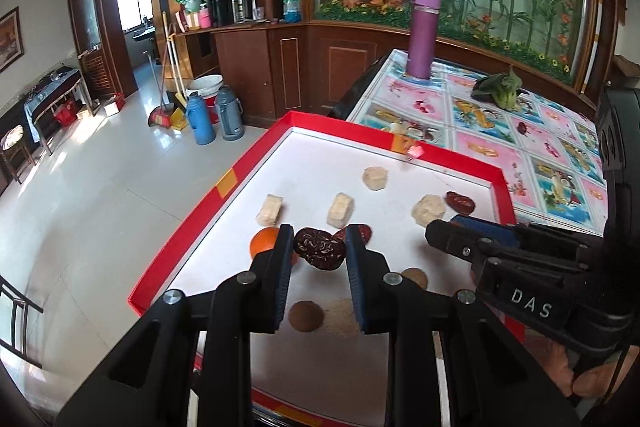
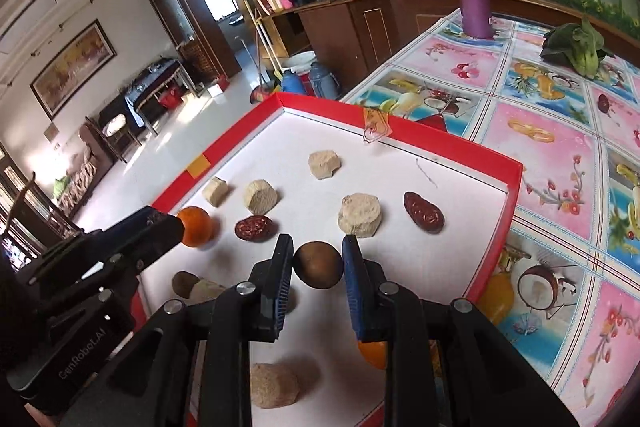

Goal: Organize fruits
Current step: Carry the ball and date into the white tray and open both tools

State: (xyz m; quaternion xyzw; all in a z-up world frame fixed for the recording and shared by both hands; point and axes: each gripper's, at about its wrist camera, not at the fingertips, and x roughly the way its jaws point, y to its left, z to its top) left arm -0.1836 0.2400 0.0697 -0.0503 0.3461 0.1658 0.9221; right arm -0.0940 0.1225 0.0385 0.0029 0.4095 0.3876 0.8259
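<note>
- Left gripper: pads pinch a dark red date, held above the red-rimmed tray; its long axis runs crosswise, pad to pad.
- Right gripper: pads pinch a round brown fruit over the tray; no long axis.
- An orange lies beside the left gripper's tip.

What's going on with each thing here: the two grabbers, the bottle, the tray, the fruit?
Left gripper: jaws shut on a dark red date, lifted off the tray.
Right gripper: jaws shut on a brown round fruit.
Red tray: open, lying flat on the table, fruit spread loosely inside.
Purple bottle: upright, lid closed.
Orange: resting on the tray, untouched.
Leafy vegetable: lying on the tablecloth, outside the tray.
</note>
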